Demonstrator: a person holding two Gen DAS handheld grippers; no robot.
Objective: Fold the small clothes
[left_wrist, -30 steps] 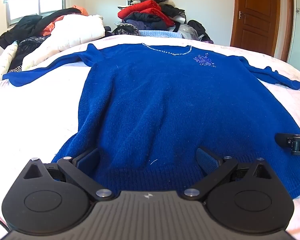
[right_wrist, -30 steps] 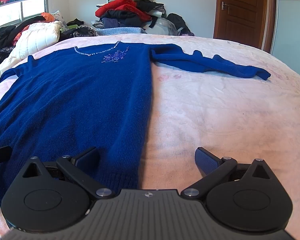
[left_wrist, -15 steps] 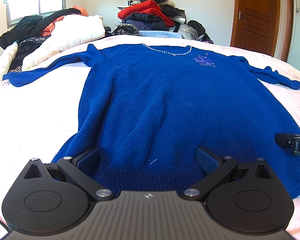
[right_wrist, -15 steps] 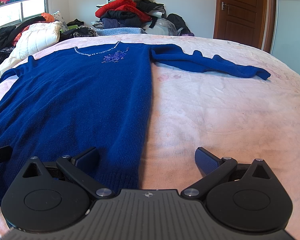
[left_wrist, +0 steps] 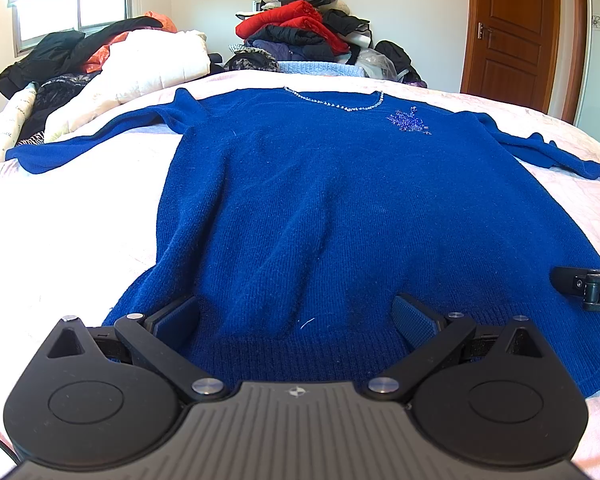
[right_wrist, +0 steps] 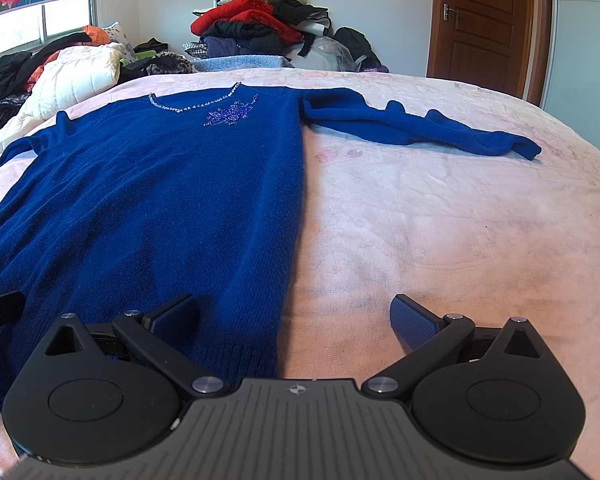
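Ideally, with both jaws wide open over the blue sweater's (left_wrist: pixel 340 208) hem on the bed (right_wrist: pixel 440 220), we needed even, square corner grips before folding.

Home bedroom: bed (right_wrist: pixel 440 208), clothes piles (left_wrist: pixel 300 36), door (left_wrist: pixel 508 32).

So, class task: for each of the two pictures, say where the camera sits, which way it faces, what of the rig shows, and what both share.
Left wrist: on the left gripper at the hem, facing up the blue sweater; its open fingers show, the right gripper's tip at the right edge.
Right wrist: on the right gripper at the sweater's right edge, facing the bed and door; open fingers show.
Shared: sweater, clothes pile, door.
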